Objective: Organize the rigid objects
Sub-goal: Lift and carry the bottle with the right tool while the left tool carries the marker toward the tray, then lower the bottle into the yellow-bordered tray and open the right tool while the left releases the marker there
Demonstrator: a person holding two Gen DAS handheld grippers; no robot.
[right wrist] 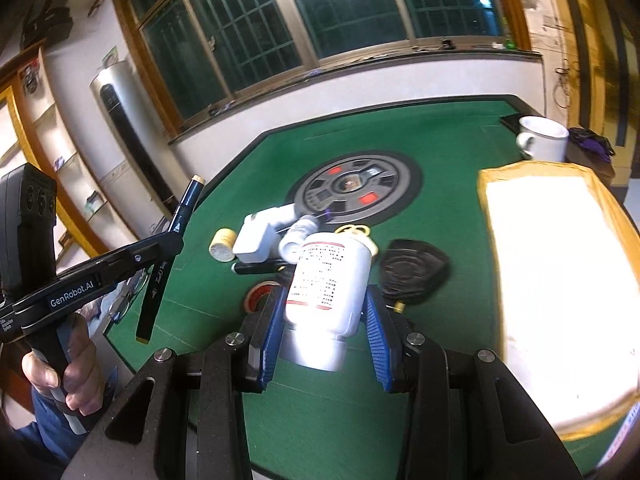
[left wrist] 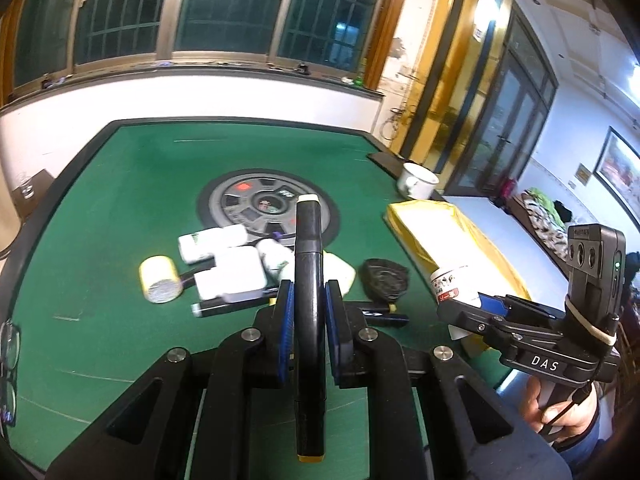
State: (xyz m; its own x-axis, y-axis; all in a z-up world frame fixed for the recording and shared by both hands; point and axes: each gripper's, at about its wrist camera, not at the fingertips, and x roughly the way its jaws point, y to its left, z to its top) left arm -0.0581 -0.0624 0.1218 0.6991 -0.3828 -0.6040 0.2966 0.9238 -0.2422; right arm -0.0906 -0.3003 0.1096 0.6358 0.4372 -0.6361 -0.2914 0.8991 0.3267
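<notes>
A black marker (left wrist: 308,280) with pale end caps stands lengthwise between the pads of my left gripper (left wrist: 309,292), which is shut on it above the green table (left wrist: 120,184). In the right wrist view the same marker (right wrist: 178,224) sticks up from the left gripper (right wrist: 170,240). My right gripper (right wrist: 324,300) is shut on a white bottle (right wrist: 328,276) with a printed label, cap towards the camera. In the left wrist view, the right gripper (left wrist: 472,304) holds that bottle (left wrist: 452,284) beside a yellow box (left wrist: 424,224).
A pile lies mid-table: white adapters (left wrist: 228,272), a yellow roll (left wrist: 158,278), another marker (left wrist: 224,306), a black crumpled thing (left wrist: 386,276). A white mug (right wrist: 544,138) stands behind the yellow box (right wrist: 560,280). Glasses (left wrist: 8,344) lie at the left edge.
</notes>
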